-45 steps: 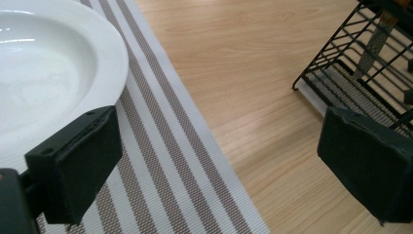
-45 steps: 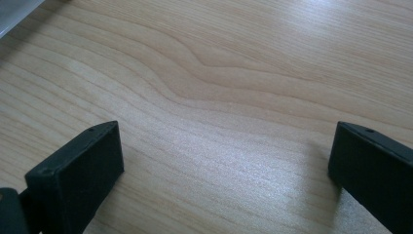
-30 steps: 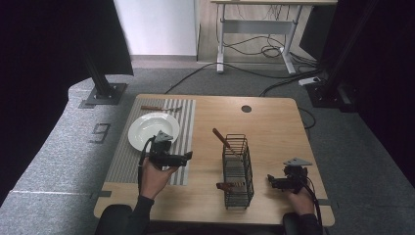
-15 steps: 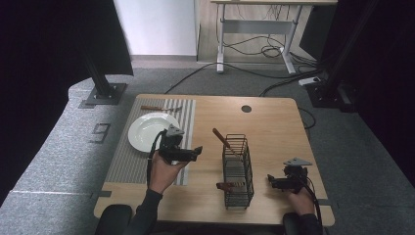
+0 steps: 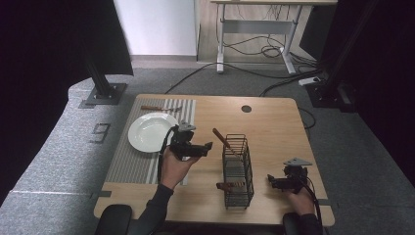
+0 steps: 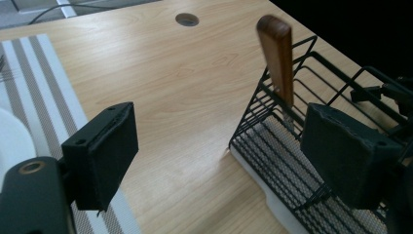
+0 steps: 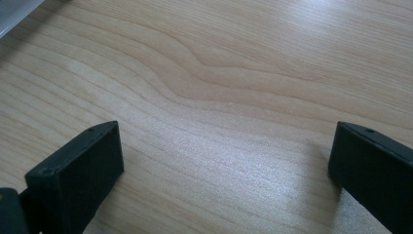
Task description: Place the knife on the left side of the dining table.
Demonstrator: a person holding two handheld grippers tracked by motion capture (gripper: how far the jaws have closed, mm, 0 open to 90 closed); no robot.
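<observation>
Pale wooden table [image 5: 274, 122], dark room around. Left tongs [image 5: 208, 145] empty, jaws just been narrowing, nothing between, aimed at wire basket [image 5: 238, 169]. Brown-handled utensil [image 5: 222, 140] leans at basket's far corner, handle tilted up toward them. Right tongs [image 5: 269, 180] released, beyond basket.

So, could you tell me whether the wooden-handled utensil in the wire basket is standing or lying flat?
Standing, tilted: the wooden-handled utensil leans against the wire basket rim, its handle poking above the top edge.

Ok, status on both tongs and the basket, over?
Left tongs open, empty, jaws just narrowing, beside the wire basket. Wooden-handled utensil leaning in basket. Right tongs open on bare table.
</observation>
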